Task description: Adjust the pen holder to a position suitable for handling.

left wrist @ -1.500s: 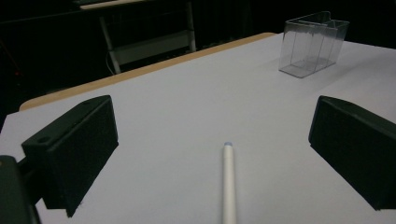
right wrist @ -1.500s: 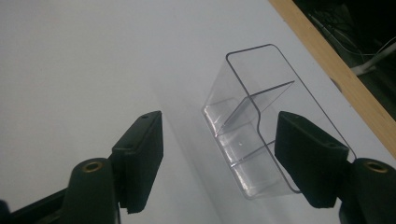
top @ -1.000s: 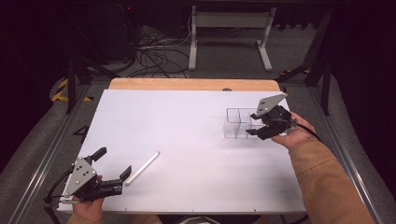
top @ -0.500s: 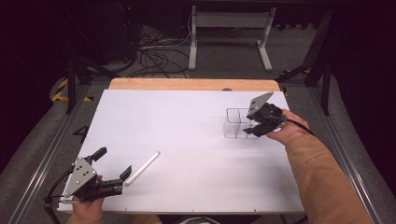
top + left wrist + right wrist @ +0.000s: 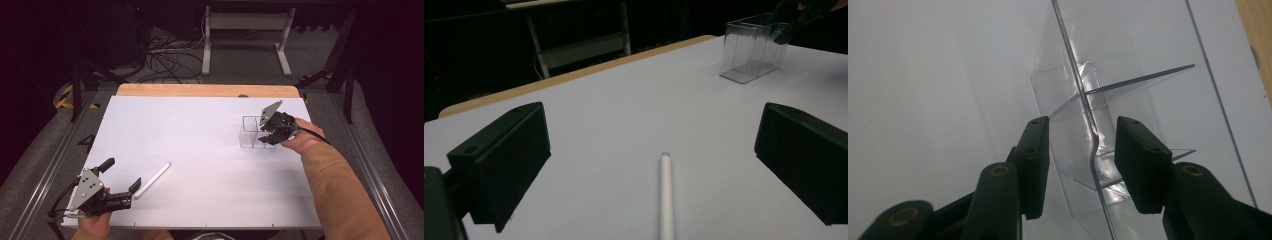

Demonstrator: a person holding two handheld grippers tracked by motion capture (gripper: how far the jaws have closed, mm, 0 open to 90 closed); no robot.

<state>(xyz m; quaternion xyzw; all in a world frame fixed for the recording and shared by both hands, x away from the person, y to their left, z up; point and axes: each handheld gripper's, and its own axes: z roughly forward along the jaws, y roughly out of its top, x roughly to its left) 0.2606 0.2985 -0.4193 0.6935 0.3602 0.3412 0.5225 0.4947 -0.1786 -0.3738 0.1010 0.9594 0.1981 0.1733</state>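
Right gripper (image 5: 267, 134) at clear box (image 5: 251, 132), bench far-right; fingers (image 5: 1034, 165) straddle near wall, closing in, not yet clamped. Left gripper (image 5: 125, 187) fingers wide apart, white pen (image 5: 152, 179) lying just ahead, pointing away.

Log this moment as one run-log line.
right gripper: jaws closing astride wall of clear box, not yet clamped | left gripper: open, white pen between jaws
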